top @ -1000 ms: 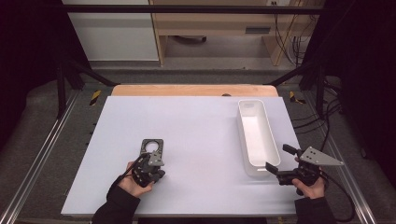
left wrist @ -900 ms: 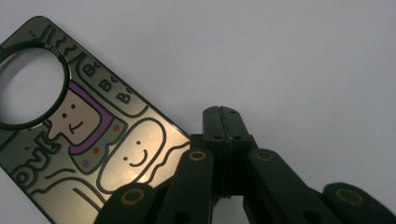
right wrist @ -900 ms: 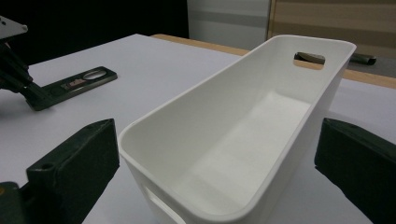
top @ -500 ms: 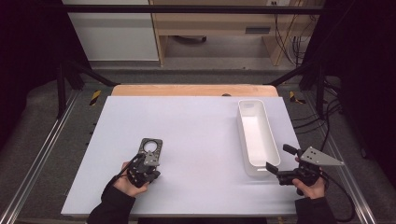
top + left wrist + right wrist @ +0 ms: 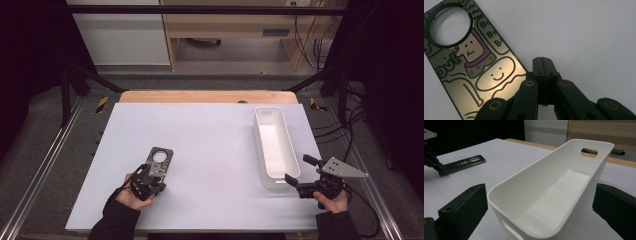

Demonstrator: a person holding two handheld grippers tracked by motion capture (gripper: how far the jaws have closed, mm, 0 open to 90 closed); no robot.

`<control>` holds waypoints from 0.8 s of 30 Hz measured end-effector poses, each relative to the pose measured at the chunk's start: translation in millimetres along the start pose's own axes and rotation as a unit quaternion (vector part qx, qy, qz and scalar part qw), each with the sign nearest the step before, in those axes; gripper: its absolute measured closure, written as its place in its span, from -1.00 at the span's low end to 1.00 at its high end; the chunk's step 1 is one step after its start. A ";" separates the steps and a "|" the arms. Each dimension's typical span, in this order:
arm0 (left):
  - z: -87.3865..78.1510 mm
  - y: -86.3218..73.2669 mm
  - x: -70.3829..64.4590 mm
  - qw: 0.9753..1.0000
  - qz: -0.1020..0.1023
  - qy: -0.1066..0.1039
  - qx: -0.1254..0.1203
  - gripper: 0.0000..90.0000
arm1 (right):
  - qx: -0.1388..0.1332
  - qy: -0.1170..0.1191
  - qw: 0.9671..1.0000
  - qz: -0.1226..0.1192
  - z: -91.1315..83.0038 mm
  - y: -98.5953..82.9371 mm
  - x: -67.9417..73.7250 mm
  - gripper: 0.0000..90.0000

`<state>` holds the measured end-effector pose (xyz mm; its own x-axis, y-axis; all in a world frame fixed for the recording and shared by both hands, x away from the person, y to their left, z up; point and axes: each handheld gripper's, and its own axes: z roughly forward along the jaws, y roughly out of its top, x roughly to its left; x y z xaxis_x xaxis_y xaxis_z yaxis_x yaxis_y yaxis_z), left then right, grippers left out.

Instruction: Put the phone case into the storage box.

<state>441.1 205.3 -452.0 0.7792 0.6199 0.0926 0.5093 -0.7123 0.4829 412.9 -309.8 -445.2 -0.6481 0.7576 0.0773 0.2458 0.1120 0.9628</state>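
I see the phone case (image 5: pixel 159 161) lying flat on the white table (image 5: pixel 210 145), well left of the white bin (image 5: pixel 274 145). My left gripper (image 5: pixel 150 181) sits pinched together at its near end; my right gripper (image 5: pixel 296 175) gapes around the bin's near end.

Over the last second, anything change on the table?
Barely. The left tool has eased back slightly toward the person along the phone case; in the left gripper view its jaws are pressed together beside the case's edge, gripping nothing. The case lies flat where it was. The right tool stays open at the near end of the white bin, which has not shifted.
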 end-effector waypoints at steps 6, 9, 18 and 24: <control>-1.5 -2.5 3.2 1.000 -0.004 0.002 0.002 0.99 | 0.000 0.000 1.000 0.000 0.1 0.0 0.0 -0.99; -1.6 -3.0 3.7 1.000 -0.005 0.002 0.001 0.99 | 0.001 0.001 1.000 0.000 0.4 -0.1 0.3 -0.99; -6.7 -1.2 3.2 1.000 0.000 0.003 -0.023 0.91 | 0.000 0.002 1.000 0.000 0.0 0.1 0.2 -0.99; -15.3 0.0 6.6 0.998 -0.024 -0.001 -0.064 0.65 | 0.000 0.001 1.000 -0.001 -0.2 0.4 0.4 -0.99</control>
<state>440.7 214.4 -438.1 0.7557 0.6517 0.0650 0.4955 -0.6337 0.5941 412.6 -309.6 -444.7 -0.6507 0.7555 0.0763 0.2449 0.1136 0.9629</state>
